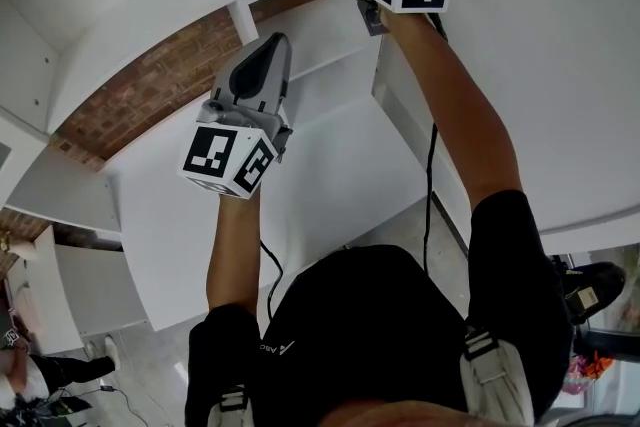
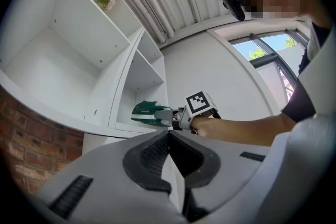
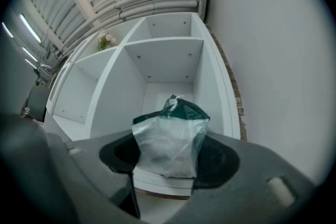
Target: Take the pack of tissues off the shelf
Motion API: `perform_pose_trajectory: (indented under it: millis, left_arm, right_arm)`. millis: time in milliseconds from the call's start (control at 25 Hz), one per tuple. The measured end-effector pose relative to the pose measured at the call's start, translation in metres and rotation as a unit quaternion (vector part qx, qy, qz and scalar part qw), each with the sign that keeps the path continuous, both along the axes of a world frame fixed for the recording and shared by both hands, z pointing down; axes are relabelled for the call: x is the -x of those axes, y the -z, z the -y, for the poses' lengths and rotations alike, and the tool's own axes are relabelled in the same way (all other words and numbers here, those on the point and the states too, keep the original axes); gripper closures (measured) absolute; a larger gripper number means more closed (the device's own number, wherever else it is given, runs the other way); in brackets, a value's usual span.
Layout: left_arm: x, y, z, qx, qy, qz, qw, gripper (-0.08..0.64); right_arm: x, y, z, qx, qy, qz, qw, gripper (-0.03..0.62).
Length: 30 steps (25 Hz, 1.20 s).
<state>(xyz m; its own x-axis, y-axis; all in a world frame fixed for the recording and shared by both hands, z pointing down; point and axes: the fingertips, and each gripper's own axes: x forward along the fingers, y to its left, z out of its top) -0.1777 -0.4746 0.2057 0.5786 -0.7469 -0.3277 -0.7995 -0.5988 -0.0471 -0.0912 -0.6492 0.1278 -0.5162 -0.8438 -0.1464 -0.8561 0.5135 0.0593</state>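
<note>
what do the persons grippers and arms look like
The left gripper and right gripper look alike: a light grey plastic body with two wide jaws lined with dark textured pads. Each carries a white cube printed with black square markers. A thin black cable trails from each along the arm. The person wears a black top with short black sleeves.
</note>
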Motion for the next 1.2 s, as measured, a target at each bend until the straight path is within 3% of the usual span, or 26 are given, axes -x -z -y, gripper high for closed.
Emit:
perform_pose_trajectory:
  millis: [480,960,1200]
  left_arm:
    - [0.001,0.016,-0.006,-0.019,0.025,0.001,0.9995,0.561]
    - [-0.008,0.007,-0.02,-0.037,0.042,0.004,0.9984,0.561]
    - [-0.011,0.002,-0.026,-0.035,0.043,-0.001,0.9984,0.561]
  right_arm:
    - [-0.006,0.002,-0.097,-0.08,0.083,0.019,0.993,0.308]
    - [-0.025,-0.055,-0.147,-0.096,0.108,0.03,0.989,0.313]
    - [-0.022,-0.066,-0.161,-0.111,0.111,0.013,0.988,0.319]
